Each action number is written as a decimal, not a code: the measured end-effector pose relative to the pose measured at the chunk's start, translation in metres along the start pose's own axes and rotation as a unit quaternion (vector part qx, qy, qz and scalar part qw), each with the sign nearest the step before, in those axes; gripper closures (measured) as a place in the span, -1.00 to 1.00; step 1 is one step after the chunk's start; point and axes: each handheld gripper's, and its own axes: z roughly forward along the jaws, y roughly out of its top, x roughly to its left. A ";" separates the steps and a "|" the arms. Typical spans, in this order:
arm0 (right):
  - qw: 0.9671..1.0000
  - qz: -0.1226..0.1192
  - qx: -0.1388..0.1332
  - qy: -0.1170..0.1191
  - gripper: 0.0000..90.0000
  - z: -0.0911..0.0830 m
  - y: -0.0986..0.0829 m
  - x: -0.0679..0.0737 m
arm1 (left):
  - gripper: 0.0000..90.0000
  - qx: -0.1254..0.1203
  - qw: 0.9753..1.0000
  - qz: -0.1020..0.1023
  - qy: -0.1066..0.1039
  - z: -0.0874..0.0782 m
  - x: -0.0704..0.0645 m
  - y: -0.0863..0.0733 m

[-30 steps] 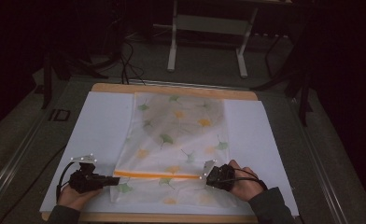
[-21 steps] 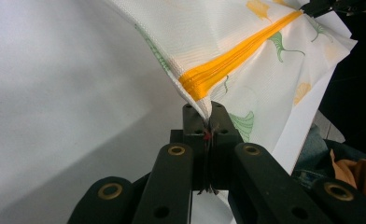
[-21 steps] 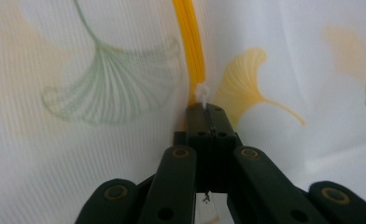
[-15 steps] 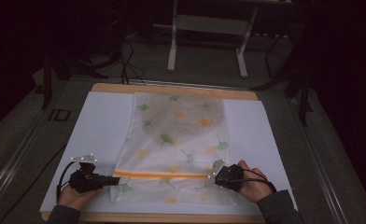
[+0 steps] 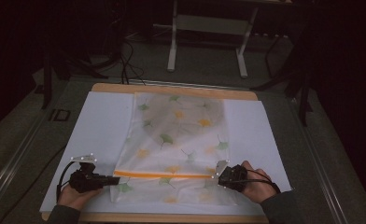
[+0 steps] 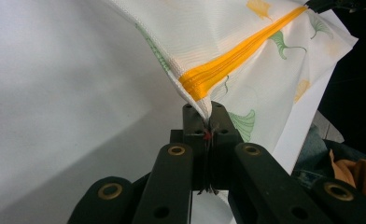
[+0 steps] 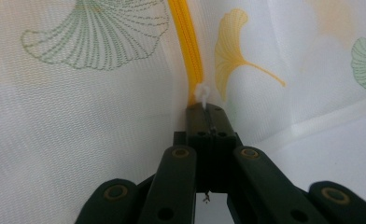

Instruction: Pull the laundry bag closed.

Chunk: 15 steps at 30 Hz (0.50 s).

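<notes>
Since the earlier frames our right gripper (image 5: 220,174) has slid a little outward, toward 3 o'clock, and the orange zipper (image 5: 162,174) now runs almost the whole width of the mesh bag (image 5: 179,140) between our two hands. The left gripper (image 5: 112,178) has hardly moved; it holds at 9 o'clock of the bag.

In the left gripper view the jaws are shut on the bag's corner, just where the zipper (image 6: 228,60) begins, and the cloth rises from them in a fold. In the right gripper view the jaws are closed on the white zipper pull (image 7: 202,95), with the orange tape going away at 12 o'clock.

The bag lies flat on the white sheet (image 5: 102,126), near the 6 o'clock edge of the table (its far part reaches to 12 o'clock). We judge that the zipper travel is nearly at its end, so the remaining pull should be short and gentle.
</notes>
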 end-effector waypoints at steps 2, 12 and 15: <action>1.000 -0.002 0.002 0.000 1.00 -0.001 -0.001 0.000 | 0.98 -0.001 1.000 0.001 0.000 0.000 0.000 0.000; 1.000 -0.012 0.006 -0.008 1.00 -0.004 0.001 0.000 | 0.98 -0.004 1.000 0.000 0.001 0.000 0.000 0.000; 1.000 -0.015 0.008 -0.010 1.00 -0.005 0.001 0.000 | 0.98 -0.004 1.000 0.000 0.001 0.000 0.000 0.001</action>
